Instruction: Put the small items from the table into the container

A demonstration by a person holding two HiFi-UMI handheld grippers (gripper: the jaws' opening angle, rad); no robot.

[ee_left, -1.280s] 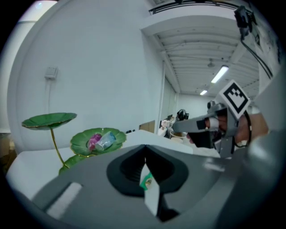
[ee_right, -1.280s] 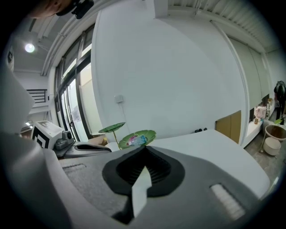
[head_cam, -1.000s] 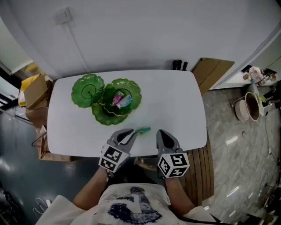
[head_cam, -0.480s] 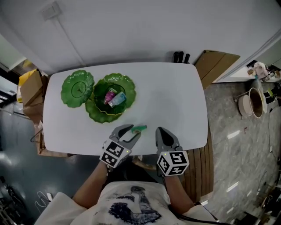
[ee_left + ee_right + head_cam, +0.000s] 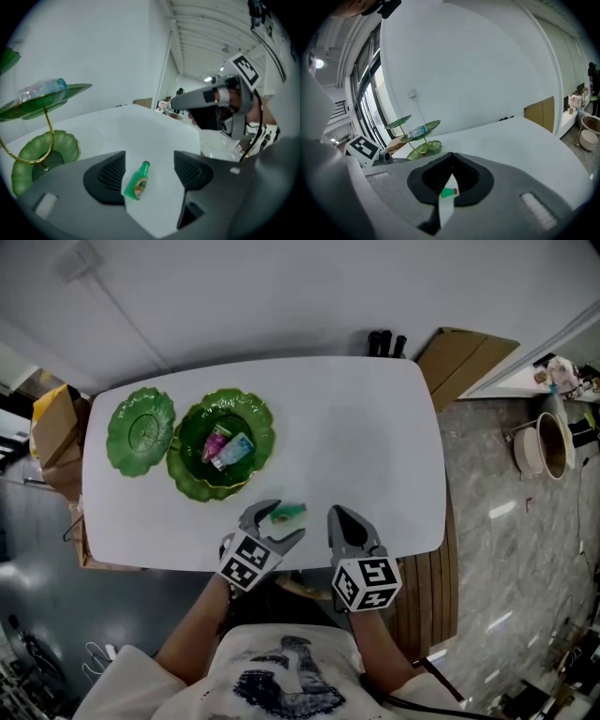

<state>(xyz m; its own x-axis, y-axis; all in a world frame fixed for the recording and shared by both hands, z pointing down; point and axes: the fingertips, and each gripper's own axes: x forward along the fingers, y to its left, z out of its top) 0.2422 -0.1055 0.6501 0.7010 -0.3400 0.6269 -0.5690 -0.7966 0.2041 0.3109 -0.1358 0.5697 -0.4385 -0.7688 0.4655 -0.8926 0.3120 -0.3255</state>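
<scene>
A small green bottle (image 5: pixel 288 513) lies on its side on the white table (image 5: pixel 356 437) near the front edge. My left gripper (image 5: pixel 278 523) straddles it, its jaws opening. In the left gripper view the bottle (image 5: pixel 137 180) rests on the table between the dark pads (image 5: pixel 105 177), touching neither. The right gripper (image 5: pixel 342 526) is shut and empty, just right of the bottle; through its jaws (image 5: pixel 451 161) the bottle's cap end (image 5: pixel 449 191) shows. The container, a green leaf-shaped tiered dish (image 5: pixel 192 479), stands at the left and holds a few small packets (image 5: pixel 225 448).
A second green leaf plate (image 5: pixel 141 430) sits left of the dish. Cardboard boxes (image 5: pixel 52 432) stand off the table's left end and a flat carton (image 5: pixel 469 357) leans at the back right. Dark objects (image 5: pixel 386 343) sit behind the far edge. A wooden slatted seat (image 5: pixel 422 596) is under the near right corner.
The left gripper's jaws have gone from shut to wide apart, and the bottle now lies between them. Both grippers have sunk toward the table.
</scene>
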